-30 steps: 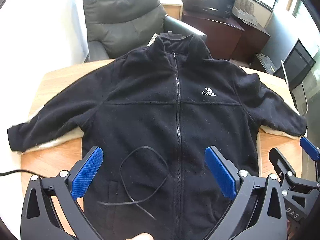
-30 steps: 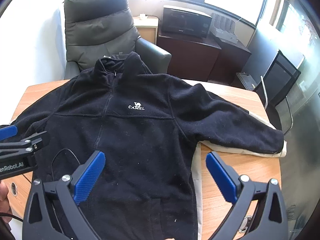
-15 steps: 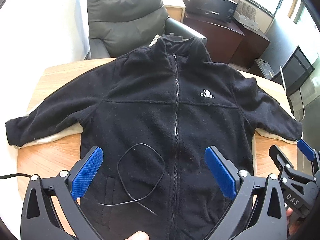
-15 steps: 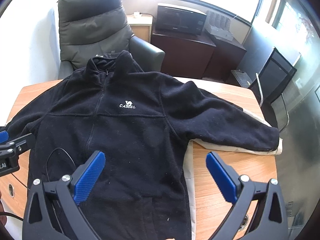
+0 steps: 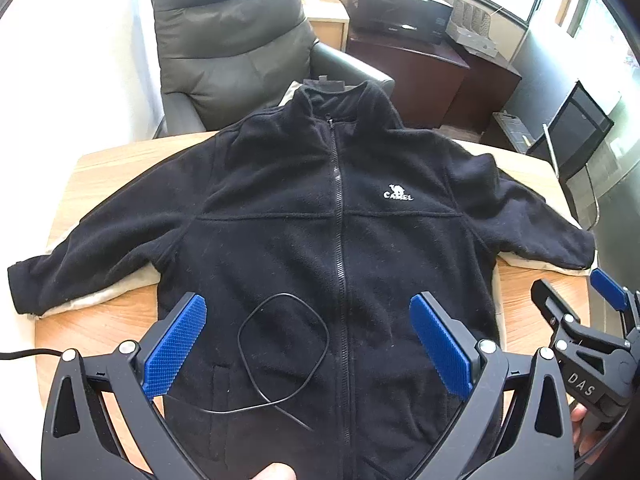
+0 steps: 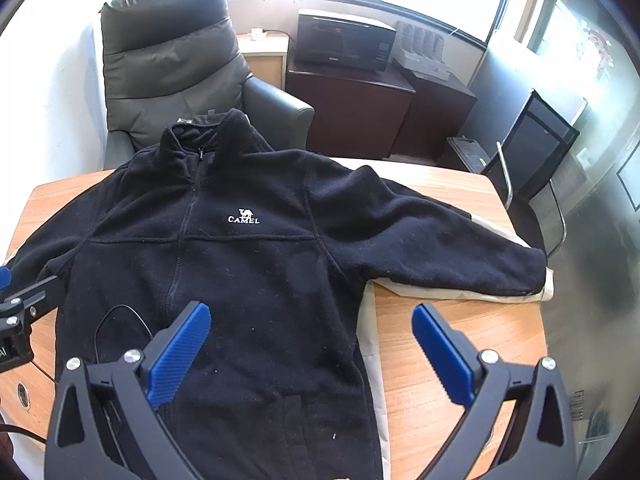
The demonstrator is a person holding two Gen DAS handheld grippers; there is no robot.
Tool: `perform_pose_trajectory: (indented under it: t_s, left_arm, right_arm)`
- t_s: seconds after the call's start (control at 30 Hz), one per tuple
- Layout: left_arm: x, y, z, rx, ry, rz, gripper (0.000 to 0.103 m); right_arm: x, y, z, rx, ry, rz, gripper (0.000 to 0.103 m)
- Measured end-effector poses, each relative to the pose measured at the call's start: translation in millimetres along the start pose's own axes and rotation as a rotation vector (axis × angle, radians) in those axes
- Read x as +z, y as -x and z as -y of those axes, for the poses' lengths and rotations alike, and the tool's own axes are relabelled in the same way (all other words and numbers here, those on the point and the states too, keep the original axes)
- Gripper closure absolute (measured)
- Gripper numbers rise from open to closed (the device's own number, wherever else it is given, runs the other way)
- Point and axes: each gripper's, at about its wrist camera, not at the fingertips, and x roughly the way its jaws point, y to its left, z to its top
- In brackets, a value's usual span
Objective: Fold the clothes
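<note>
The black jacket (image 5: 336, 240) is lying flat and zipped on the counter (image 5: 96, 172), collar away from both grippers, sleeves spreading out sideways. The left gripper (image 5: 306, 344) is hovering released over the hem, straddling the zipper line. The right gripper (image 6: 312, 354) is hanging released over the jacket's right edge, nearer the right sleeve (image 6: 440, 248).

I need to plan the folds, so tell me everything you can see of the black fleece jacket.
The black fleece jacket lies face up and flat on the wooden table, zipped fully, collar standing toward the chair, both sleeves spread outward. A white CAMEL logo marks the chest. A beige cloth peeks from beneath it, and a thin black cable loops over its lower front. Neither gripper touches it.
</note>
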Motion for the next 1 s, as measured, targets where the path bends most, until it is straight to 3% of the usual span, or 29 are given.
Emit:
perform_pose_trajectory:
  t_s: [0.23,1.0]
  left_arm:
    - [-5.5,20.0,-3.0,-0.011,0.007,0.026,0.000]
    - [-15.5,54.6,-31.2,0.044,0.075,0.070,0.000]
  right_arm:
    - [7.6,24.3,1.2,-0.029,0.063,0.027,0.000]
    - [6.9,65.2,-42.7,0.029,0.127,0.086,0.000]
